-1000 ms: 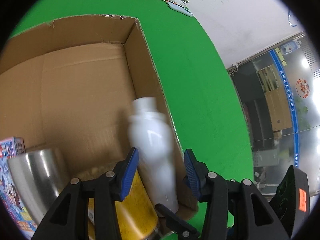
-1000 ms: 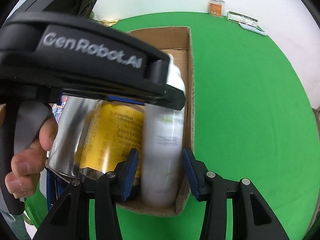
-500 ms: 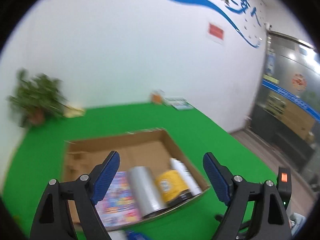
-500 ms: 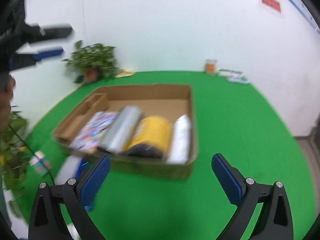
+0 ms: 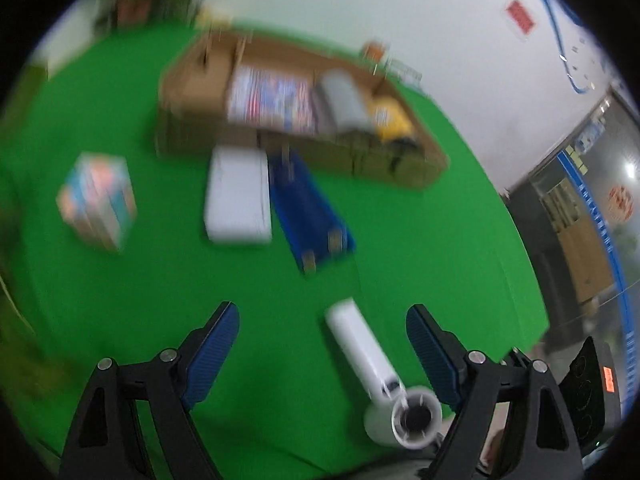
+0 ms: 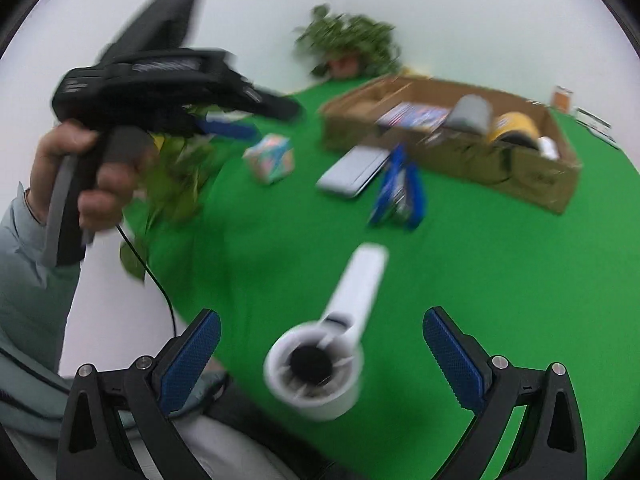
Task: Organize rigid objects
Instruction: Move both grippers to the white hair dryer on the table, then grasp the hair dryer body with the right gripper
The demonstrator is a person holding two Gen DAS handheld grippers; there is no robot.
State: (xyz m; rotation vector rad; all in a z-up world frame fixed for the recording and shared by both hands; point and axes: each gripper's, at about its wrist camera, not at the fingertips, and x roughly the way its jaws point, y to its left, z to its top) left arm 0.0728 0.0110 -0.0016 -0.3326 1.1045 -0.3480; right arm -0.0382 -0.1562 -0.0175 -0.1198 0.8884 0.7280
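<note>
The white hair dryer (image 6: 344, 320) lies on the green cloth (image 6: 500, 280), seen between the jaws of both grippers, untouched. The left gripper (image 5: 322, 344) and right gripper (image 6: 320, 348) both stand wide, empty. Beyond, the cardboard box (image 6: 532, 178) holds a colourful box (image 6: 412, 114), a silver cylinder (image 6: 470, 110), a yellow can (image 6: 514, 126) and a white bottle (image 6: 548, 148). Motion blur leaves no writing readable.

white hair dryer (image 6: 352, 312) ahead (lying flat), green cloth (image 6: 500, 264) open
</note>
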